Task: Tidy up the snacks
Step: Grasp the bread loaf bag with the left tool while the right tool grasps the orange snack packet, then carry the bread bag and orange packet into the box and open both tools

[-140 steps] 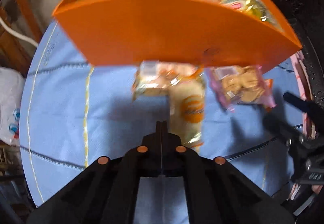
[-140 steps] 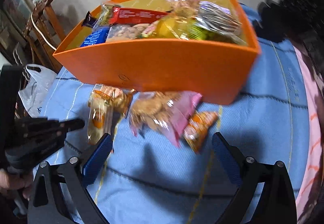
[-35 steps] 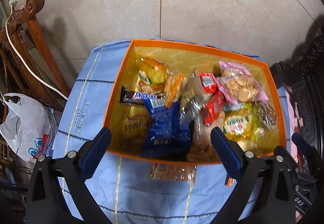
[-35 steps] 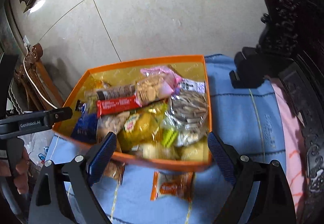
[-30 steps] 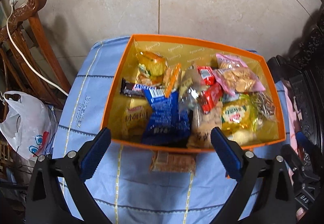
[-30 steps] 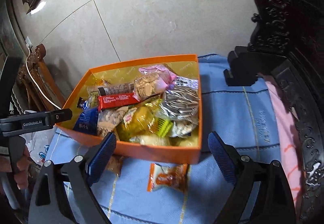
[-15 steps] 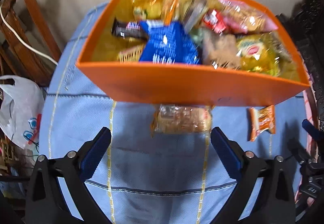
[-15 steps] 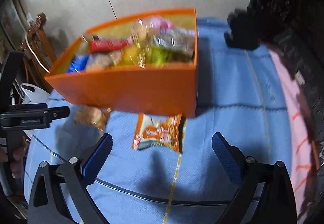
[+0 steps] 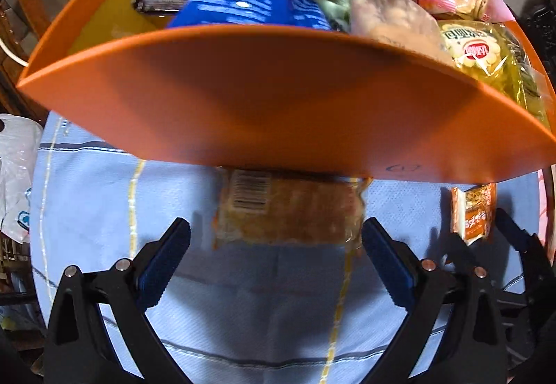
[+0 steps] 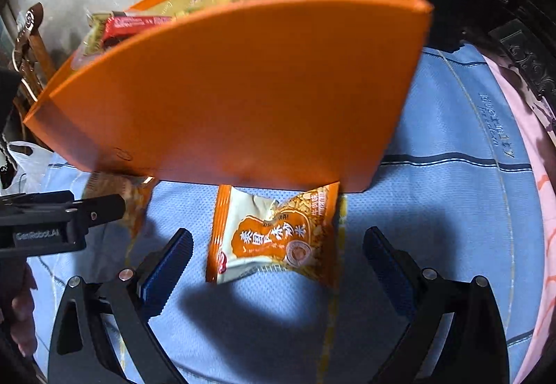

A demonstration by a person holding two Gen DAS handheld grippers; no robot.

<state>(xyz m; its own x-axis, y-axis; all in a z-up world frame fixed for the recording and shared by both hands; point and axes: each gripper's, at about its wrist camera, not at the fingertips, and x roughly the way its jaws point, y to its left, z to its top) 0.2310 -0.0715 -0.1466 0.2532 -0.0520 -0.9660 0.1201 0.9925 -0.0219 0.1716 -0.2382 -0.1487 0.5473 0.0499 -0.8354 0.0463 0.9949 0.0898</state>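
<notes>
Operator: Box [image 9: 278,99] is nearly full; two packets left on the cloth [image 9: 250,307], touching its front wall.

Colleague: Which two?

Operator: Biscuit packet [image 9: 288,210] ahead of my left gripper [image 9: 276,245]; orange packet [image 10: 274,231] ahead of my right gripper [image 10: 278,253]; both grippers spread wide, holding nothing; one box.

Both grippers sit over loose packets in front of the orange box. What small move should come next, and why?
Probably lower further and close: the open left gripper straddles the clear biscuit packet, the open right gripper the orange-and-white packet. Both lie outside the orange box.
</notes>
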